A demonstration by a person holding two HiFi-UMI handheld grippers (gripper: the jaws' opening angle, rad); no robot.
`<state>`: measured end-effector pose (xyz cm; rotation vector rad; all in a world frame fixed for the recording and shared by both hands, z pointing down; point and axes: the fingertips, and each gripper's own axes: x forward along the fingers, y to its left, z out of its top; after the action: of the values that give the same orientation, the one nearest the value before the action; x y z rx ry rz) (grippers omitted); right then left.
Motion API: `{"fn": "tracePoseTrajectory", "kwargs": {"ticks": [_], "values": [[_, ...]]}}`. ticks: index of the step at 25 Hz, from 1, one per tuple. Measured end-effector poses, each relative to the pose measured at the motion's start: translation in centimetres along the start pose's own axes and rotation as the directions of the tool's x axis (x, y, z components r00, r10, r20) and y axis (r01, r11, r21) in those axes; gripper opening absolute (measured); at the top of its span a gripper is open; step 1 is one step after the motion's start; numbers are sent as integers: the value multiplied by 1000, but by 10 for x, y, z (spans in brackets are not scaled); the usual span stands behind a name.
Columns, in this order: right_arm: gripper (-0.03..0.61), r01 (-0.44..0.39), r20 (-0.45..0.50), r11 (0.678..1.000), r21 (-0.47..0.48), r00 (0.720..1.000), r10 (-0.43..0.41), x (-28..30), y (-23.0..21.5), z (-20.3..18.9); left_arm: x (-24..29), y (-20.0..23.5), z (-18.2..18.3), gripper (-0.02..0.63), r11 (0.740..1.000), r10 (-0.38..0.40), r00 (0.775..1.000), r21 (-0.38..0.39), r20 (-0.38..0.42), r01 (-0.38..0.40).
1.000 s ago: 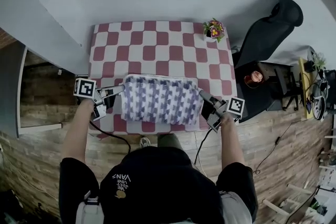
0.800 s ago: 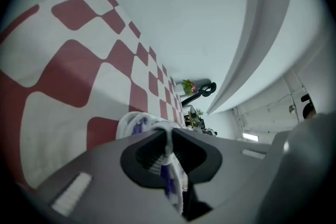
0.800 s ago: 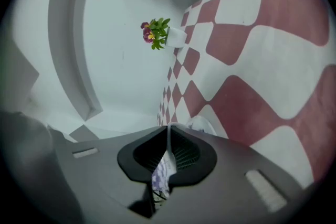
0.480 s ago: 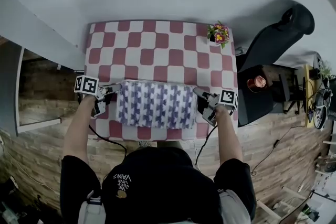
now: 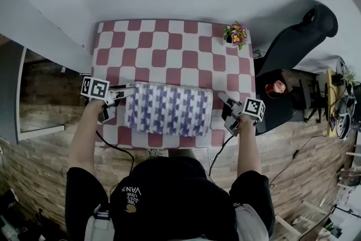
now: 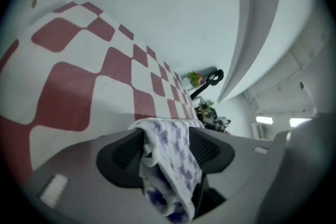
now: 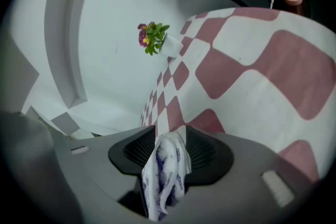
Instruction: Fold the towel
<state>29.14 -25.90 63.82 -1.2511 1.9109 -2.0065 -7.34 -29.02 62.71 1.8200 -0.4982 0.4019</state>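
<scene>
Along the near edge of the surface (image 5: pixel 169 42), the towel (image 5: pixel 168 110) lies folded, its 2 ends loose between the just-opened left tongs (image 5: pixel 130 88) and right tongs (image 5: pixel 220 100).

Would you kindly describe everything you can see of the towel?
The towel is soft white terry-like cloth with purple pattern, folded into a flat rectangle near the front edge of the checkered table. Its two ends lie loosely between the jaws of the left gripper and right gripper, which have just been opening.
</scene>
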Motion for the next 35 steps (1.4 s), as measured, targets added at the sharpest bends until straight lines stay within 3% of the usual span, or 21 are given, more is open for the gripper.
{"fn": "tracePoseTrajectory", "kwargs": {"ticks": [3, 8, 13, 15, 18, 20, 23, 26, 31, 35], "values": [[173, -12, 65, 1000, -13, 998, 13, -15, 7, 0, -9, -7, 0, 249, 988, -112, 994, -103, 10, 113], [221, -61, 92, 987, -151, 993, 76, -16, 38, -32, -26, 4, -16, 250, 1000, 1, 993, -7, -119, -2], [264, 42, 145, 967, -250, 989, -5, -21, 31, -72, -52, -1, 1, 266, 979, 125, 987, 150, 96, -138], [272, 88, 187, 963, -255, 981, -40, -26, 26, -82, -61, -11, 5, 273, 948, 150, 969, 251, 198, -198], [278, 145, 209, 958, -249, 973, -93, -29, 17, -101, -72, -35, 0, 273, 881, 161, 918, 366, 363, -299], [279, 161, 211, 963, -216, 971, -115, -31, 10, -113, -71, -49, -18, 273, 832, 175, 893, 423, 414, -359], [279, 174, 216, 973, -155, 967, -138, -32, -2, -128, -54, -55, -58, 273, 771, 233, 883, 476, 407, -422], [279, 186, 226, 976, -115, 961, -157, -28, -11, -135, -41, -37, -84, 273, 731, 329, 864, 476, 380, -488], [279, 198, 277, 979, -46, 944, -178, -24, -18, -132, -39, 2, -99, 273, 707, 457, 818, 415, 349, -573], [273, 237, 264, 970, -45, 940, -217, -21, -20, -129, -33, 21, -107, 273, 690, 517, 801, 407, 302, -599]]}}
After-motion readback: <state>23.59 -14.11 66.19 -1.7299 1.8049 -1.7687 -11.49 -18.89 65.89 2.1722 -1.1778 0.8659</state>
